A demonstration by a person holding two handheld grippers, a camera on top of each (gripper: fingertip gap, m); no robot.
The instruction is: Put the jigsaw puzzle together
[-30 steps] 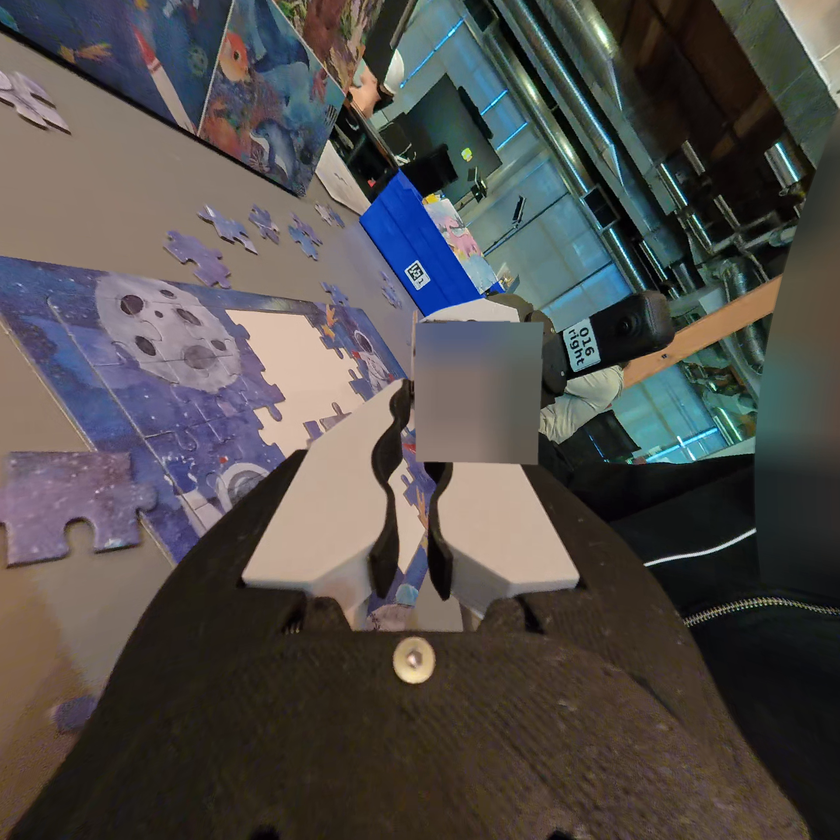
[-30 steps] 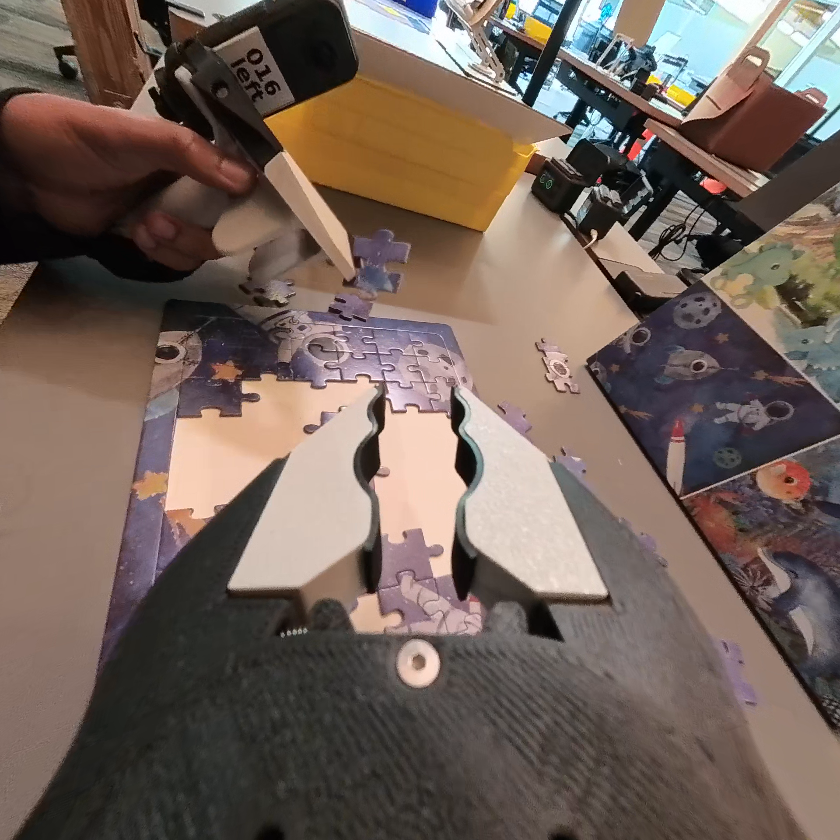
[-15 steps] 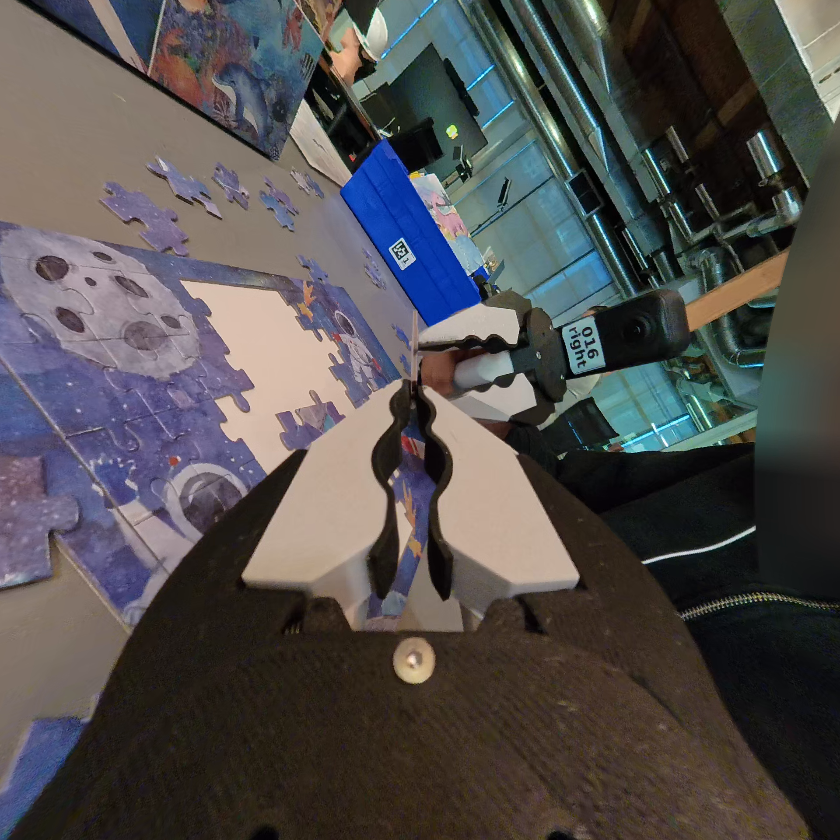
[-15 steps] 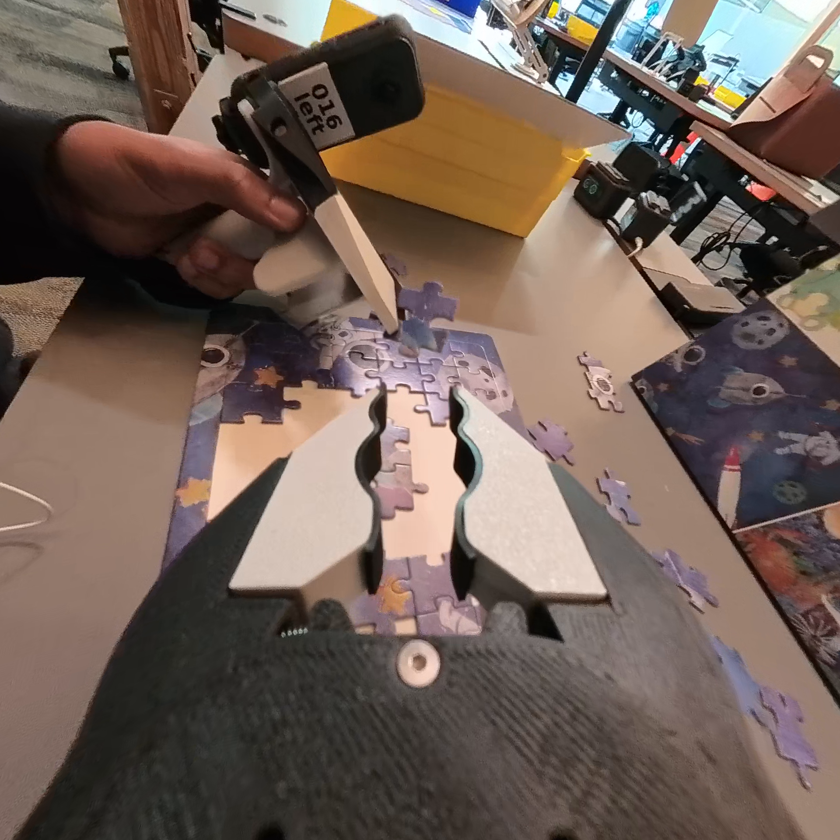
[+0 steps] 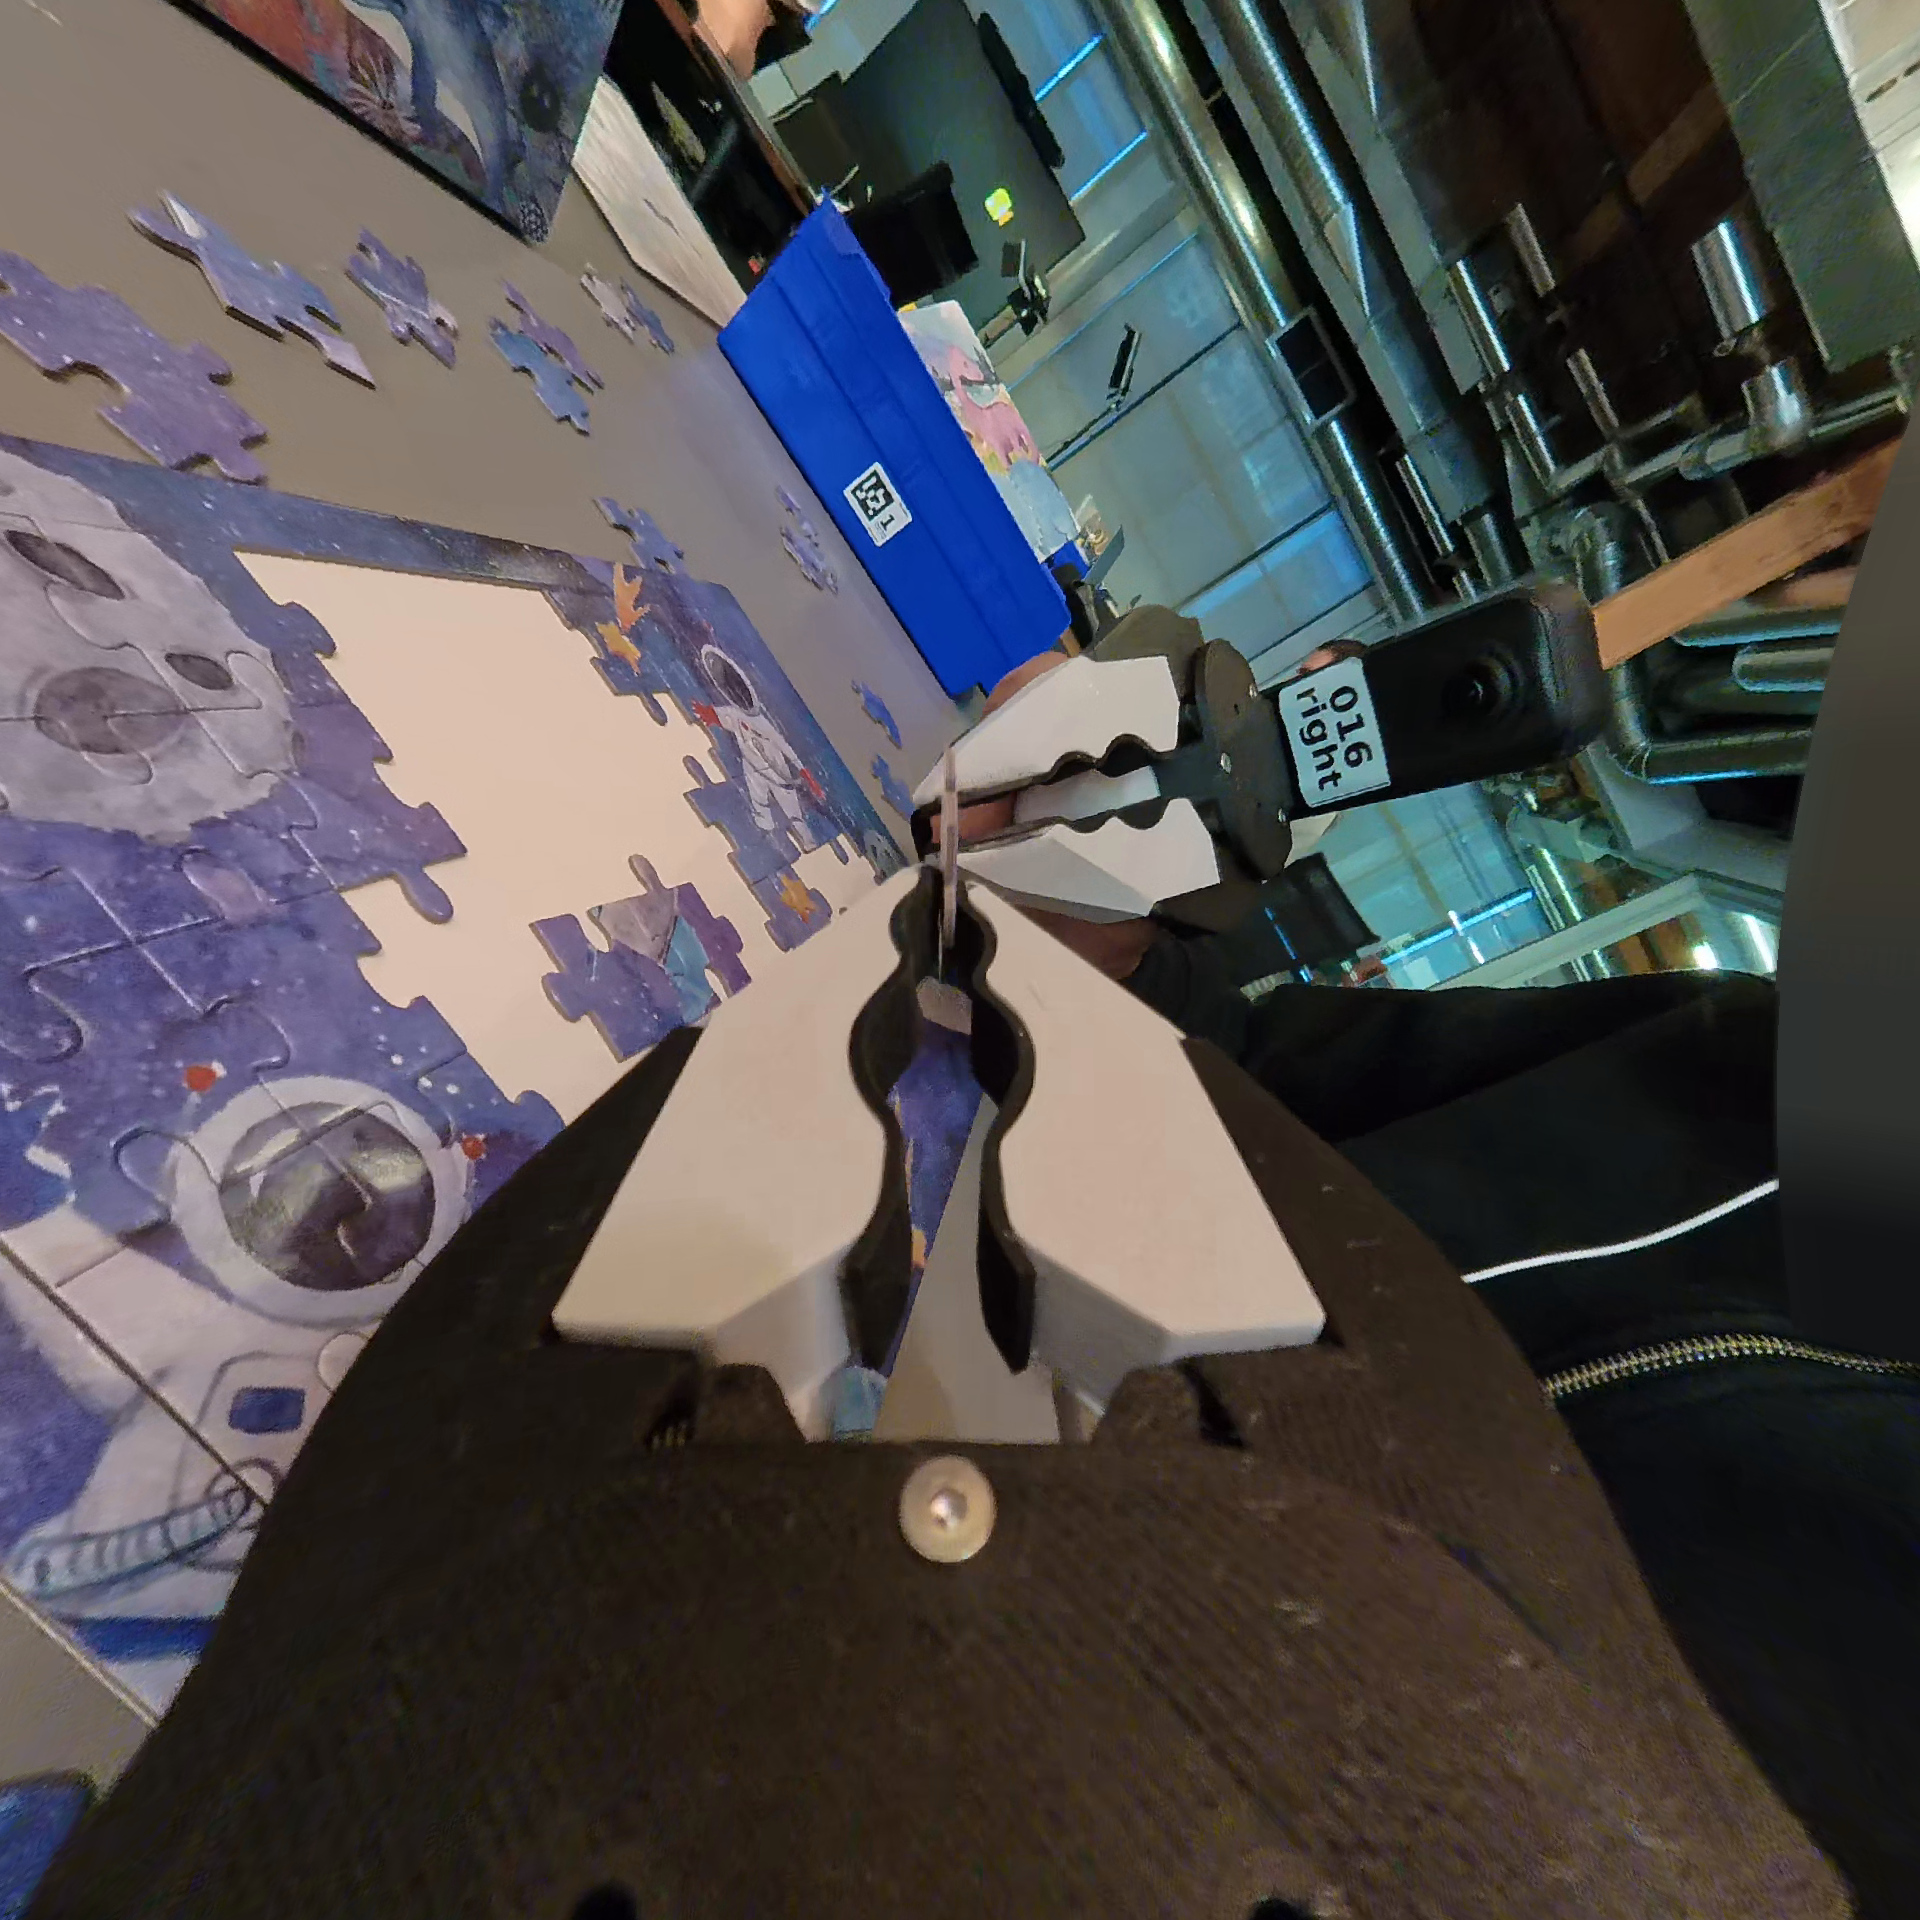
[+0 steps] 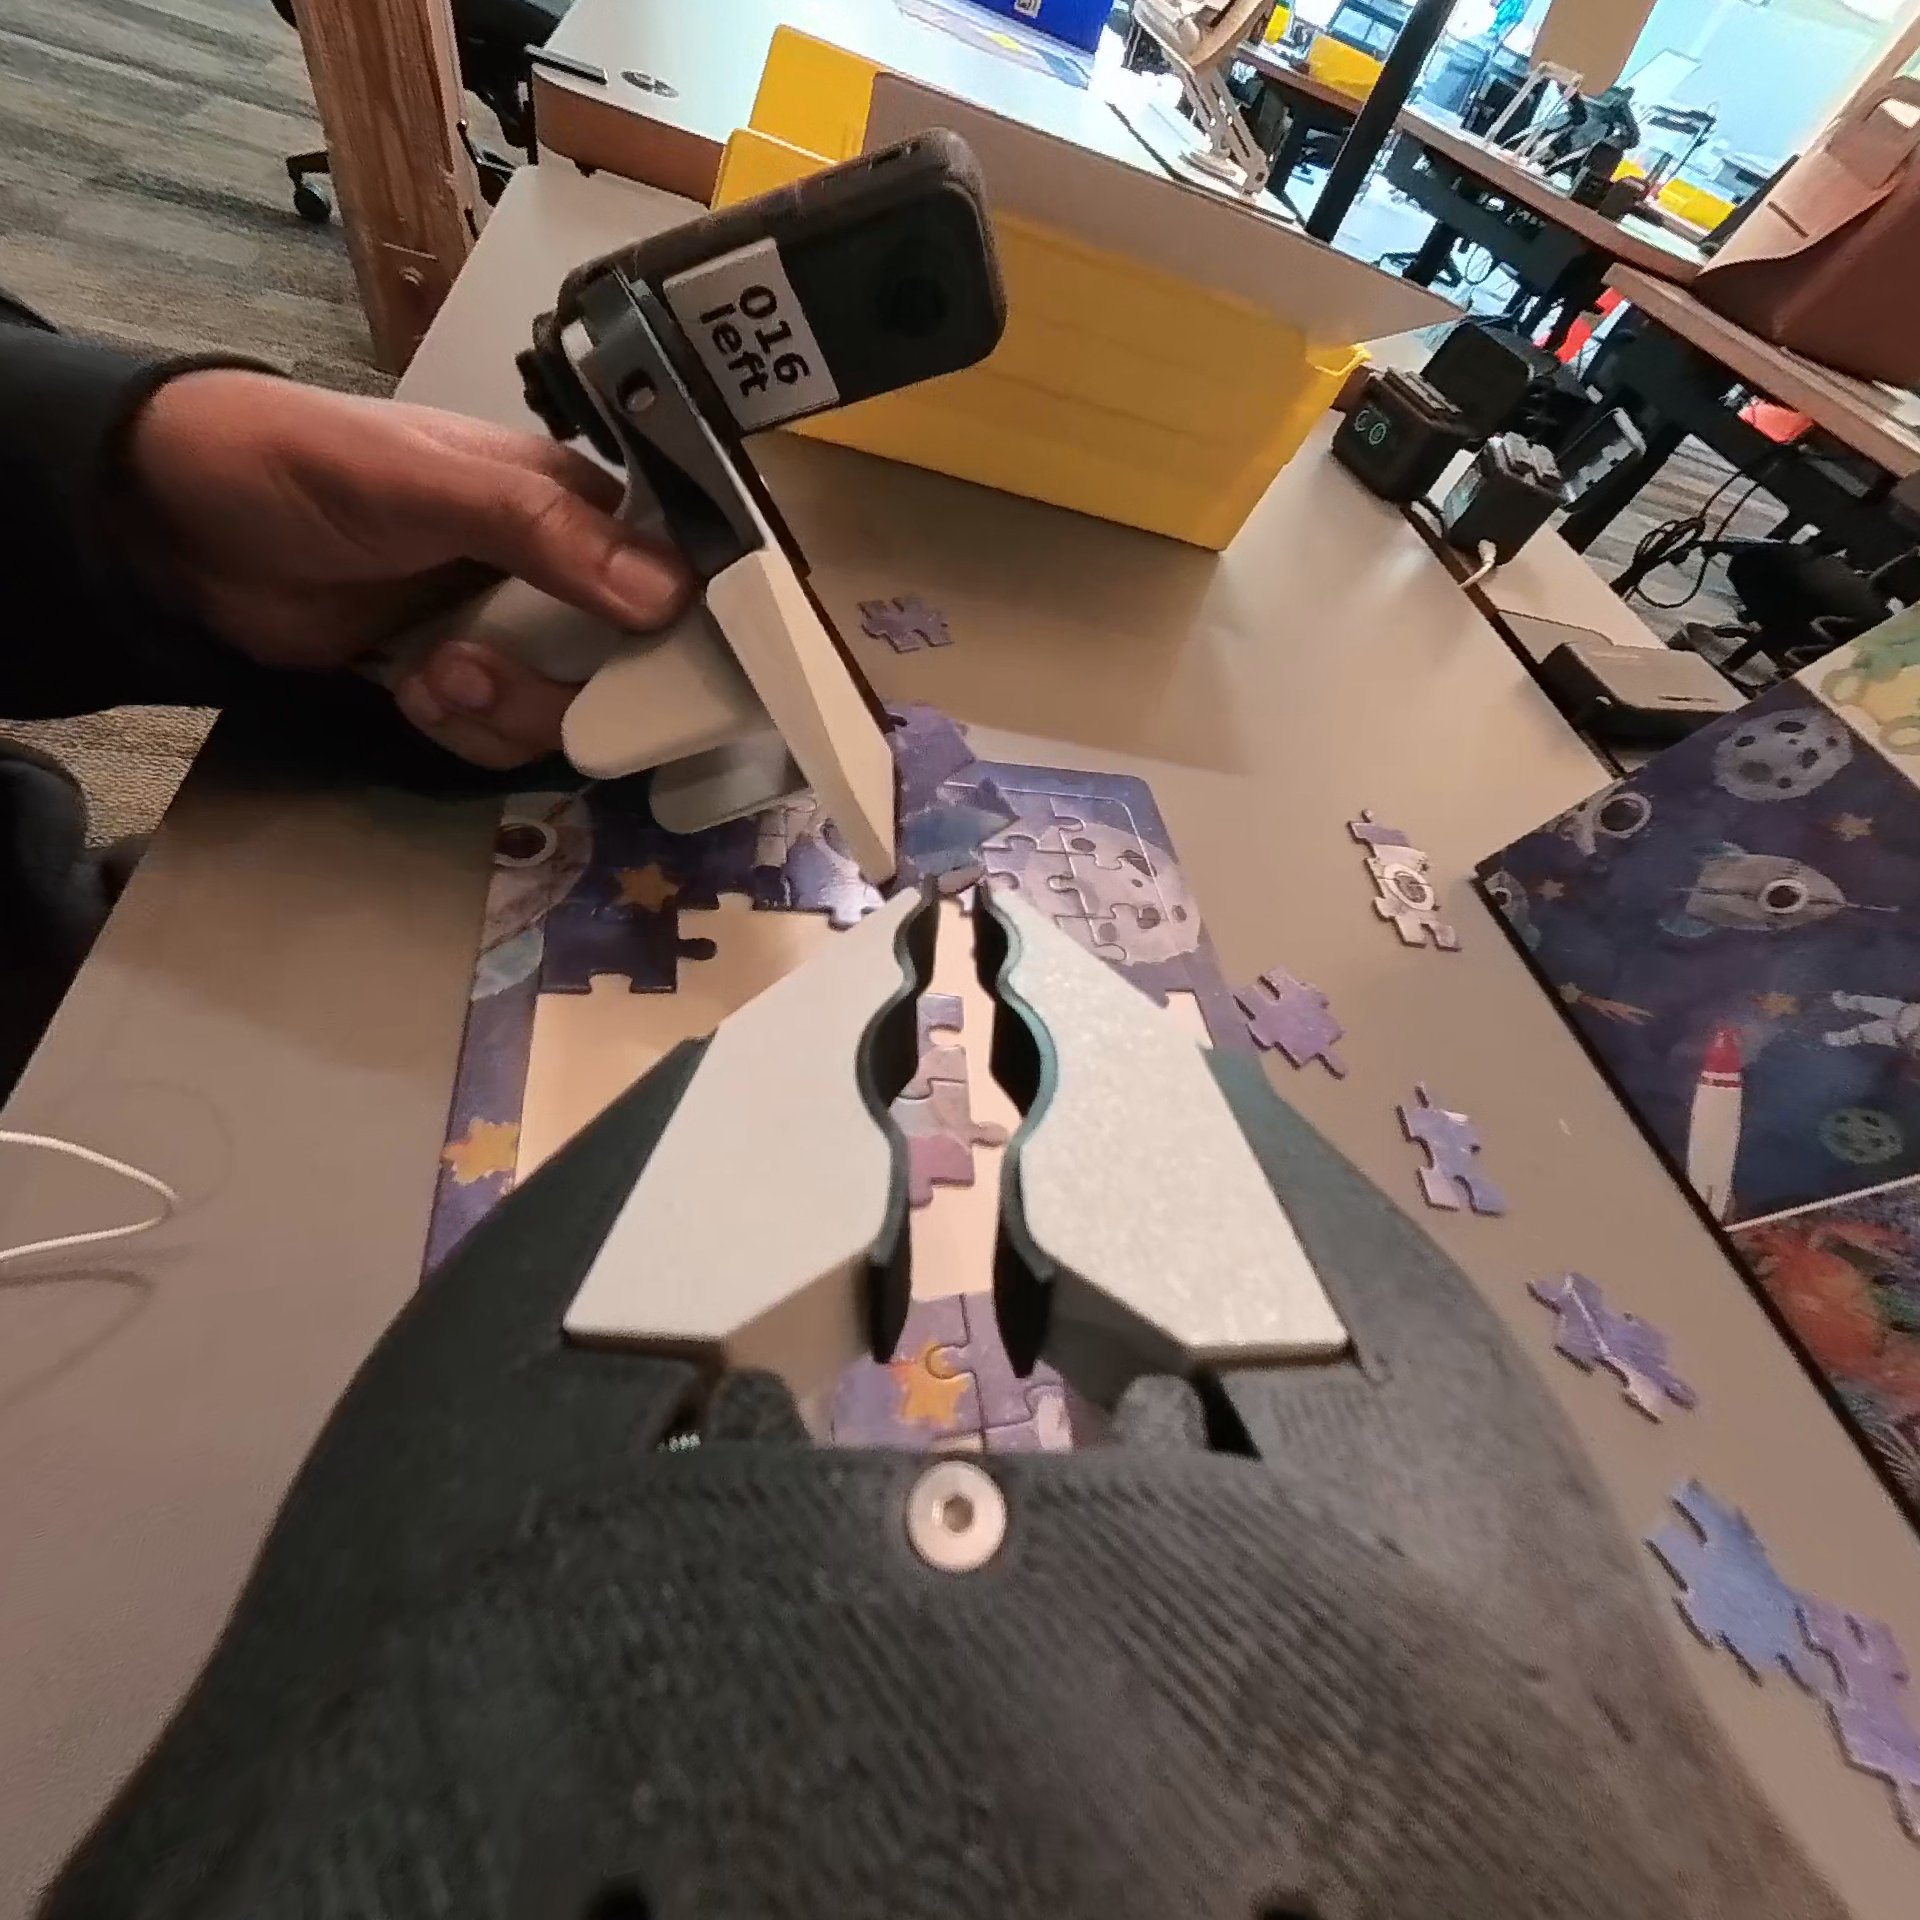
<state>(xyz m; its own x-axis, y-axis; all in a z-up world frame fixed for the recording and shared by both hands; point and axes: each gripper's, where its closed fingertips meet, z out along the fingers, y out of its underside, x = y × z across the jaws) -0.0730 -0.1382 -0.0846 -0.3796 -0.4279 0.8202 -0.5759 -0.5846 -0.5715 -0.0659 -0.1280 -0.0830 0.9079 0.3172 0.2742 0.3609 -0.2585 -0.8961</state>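
2 hand-held grippers (image 5: pixel 943 883) (image 6: pixel 951 902) of yours pinch 1 thin, flat cardboard puzzle piece (image 5: pixel 948 831), edge-on above the smooth counter (image 6: pixel 260 987).

White label (image 5: pixel 1333 743) on each camera (image 5: pixel 1475 686), sticker (image 5: pixel 876 502) on blue bin (image 5: pixel 935 603)

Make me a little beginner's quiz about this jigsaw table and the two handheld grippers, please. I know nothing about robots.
1. Multiple choice: what are the left gripper's fingers shut on?
A. a white cable
B. a blue-purple puzzle piece
C. nothing
2. True or false: the puzzle board is completely filled with pieces.
3. Fill in: the bin behind the left gripper is coloured ____.

Key:
1. B. The piece stands edge-on between the closed fingers.
2. False. A large cream area in the middle is still bare.
3. Yellow.
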